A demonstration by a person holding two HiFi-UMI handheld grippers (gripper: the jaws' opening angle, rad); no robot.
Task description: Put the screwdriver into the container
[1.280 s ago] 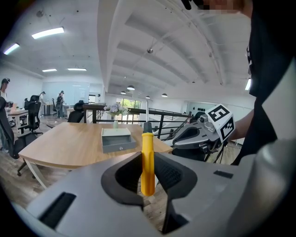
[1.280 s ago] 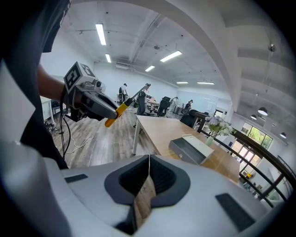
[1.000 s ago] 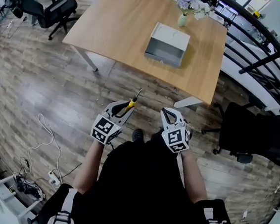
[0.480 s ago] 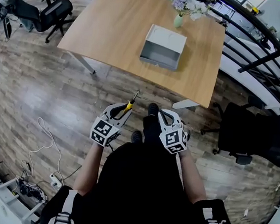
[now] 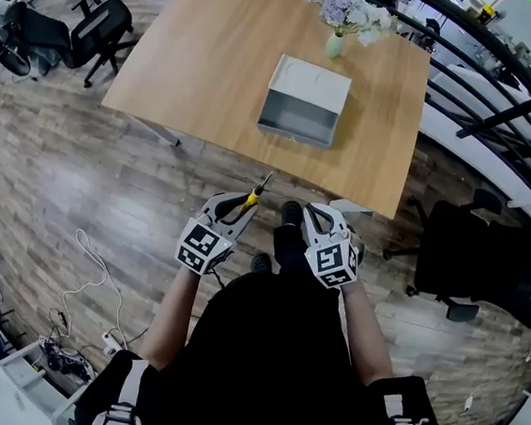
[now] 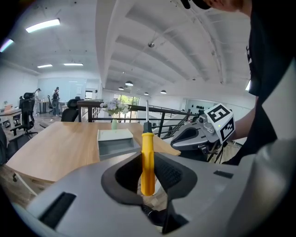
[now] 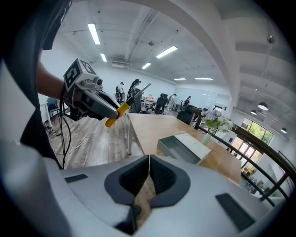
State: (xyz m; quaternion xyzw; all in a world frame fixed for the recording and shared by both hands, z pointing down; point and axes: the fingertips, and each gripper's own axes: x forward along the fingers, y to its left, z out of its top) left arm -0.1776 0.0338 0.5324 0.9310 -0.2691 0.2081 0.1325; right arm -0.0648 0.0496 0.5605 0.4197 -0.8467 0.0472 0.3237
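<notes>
My left gripper (image 5: 238, 202) is clenched on the screwdriver (image 5: 253, 194). Its own view settles this: both pads press the yellow handle (image 6: 147, 159), with the metal shaft standing up past the jaws. The head view gives only a sliver of yellow there. My right gripper (image 5: 317, 214) is closed on nothing. Its own view shows the pads meeting in a thin line, which the head view does not resolve. That same view catches the left gripper side-on, with the screwdriver (image 7: 121, 109) slanting up out of it. The head view alone gives the layout: both grippers are over the wooden floor, short of the near edge of the table (image 5: 215, 60), and the screwdriver is well apart from the container (image 5: 293, 130). The container is an open grey box, with a vase of flowers (image 5: 335, 42) behind it. Count — two grippers, one screwdriver, one container, one vase, one table.
</notes>
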